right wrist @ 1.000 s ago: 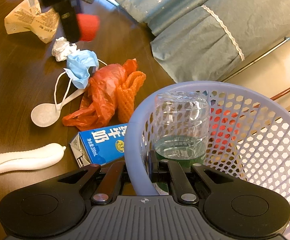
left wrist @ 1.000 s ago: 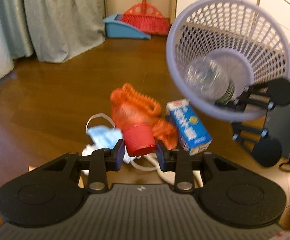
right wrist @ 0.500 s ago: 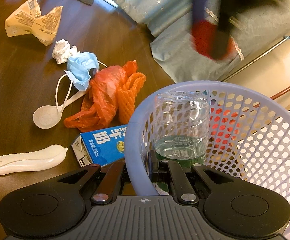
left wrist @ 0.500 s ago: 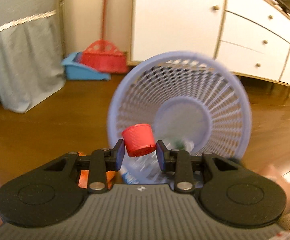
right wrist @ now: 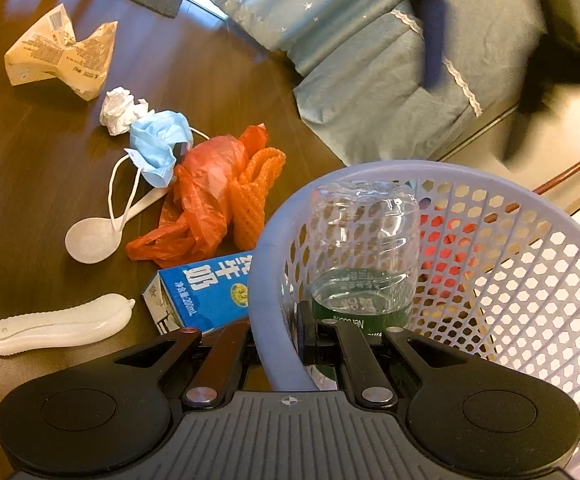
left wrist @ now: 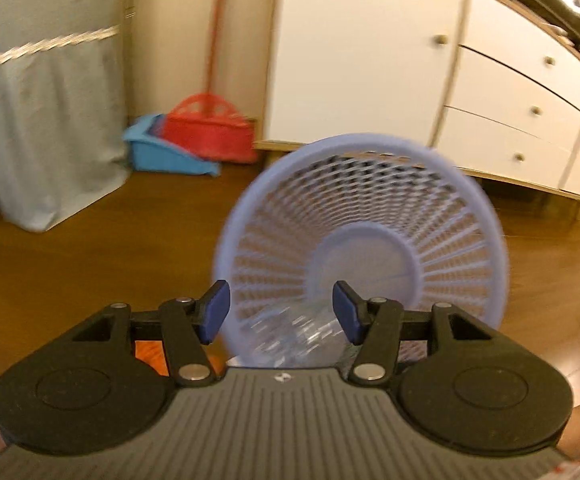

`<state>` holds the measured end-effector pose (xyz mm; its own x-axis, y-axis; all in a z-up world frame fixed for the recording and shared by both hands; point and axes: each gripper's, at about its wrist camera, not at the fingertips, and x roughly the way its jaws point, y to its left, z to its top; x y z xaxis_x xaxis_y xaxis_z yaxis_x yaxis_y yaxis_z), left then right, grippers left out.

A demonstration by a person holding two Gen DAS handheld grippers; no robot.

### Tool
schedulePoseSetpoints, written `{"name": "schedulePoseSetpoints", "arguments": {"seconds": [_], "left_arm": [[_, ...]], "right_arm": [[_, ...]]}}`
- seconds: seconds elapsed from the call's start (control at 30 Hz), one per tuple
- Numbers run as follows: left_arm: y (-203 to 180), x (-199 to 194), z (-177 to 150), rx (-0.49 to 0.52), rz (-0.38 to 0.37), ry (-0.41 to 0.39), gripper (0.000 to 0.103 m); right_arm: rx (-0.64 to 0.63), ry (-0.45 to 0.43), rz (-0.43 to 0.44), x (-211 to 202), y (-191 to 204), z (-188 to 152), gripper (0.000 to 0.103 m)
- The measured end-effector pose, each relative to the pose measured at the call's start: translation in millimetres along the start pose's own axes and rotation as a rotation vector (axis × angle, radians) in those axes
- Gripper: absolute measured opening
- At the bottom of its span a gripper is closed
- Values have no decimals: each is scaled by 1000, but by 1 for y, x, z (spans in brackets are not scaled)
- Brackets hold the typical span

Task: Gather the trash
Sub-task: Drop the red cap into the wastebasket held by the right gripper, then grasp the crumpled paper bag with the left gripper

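Basket before left tool, jaws now apart (red cap gone)

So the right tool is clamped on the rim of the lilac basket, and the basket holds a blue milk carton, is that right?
Not quite. The right tool does clamp the basket rim, but the right wrist view shows a clear plastic bottle inside; the milk carton lies outside on the floor.

- The dark wooden desk carries the litter.
- At its far side: a crumpled beige wrapper and, nearer, a white paper wad touching a blue face mask.
- The mask's loops drape over a white spoon.
- An orange plastic bag — bunched with orange foam netting — lies just beside a blue milk carton.
- A white ribbed handle lies nearest, left.
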<state>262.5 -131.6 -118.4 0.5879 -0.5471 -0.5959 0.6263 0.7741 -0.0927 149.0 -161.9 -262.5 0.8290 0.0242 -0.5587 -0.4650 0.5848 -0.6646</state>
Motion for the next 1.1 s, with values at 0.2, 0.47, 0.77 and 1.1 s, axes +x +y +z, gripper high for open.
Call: {"name": "schedulePoseSetpoints", "arguments": {"seconds": [0.2,0.47,0.77,1.1], "left_arm": [[27,-3,-28,-15,103,67,52],[74,-31,-85,-84,255,157,56],[127,-61,-139,-164,406,222,63],[141,-66,-177,-202,448,267,74]], "right_arm": [[3,1,1,0,-2,-1,2],[-1,1,2,0,-2,-2,2],[-5,2,1,-2,-2,-3,2],[-12,4,3,-1,-2,-3,2]]}}
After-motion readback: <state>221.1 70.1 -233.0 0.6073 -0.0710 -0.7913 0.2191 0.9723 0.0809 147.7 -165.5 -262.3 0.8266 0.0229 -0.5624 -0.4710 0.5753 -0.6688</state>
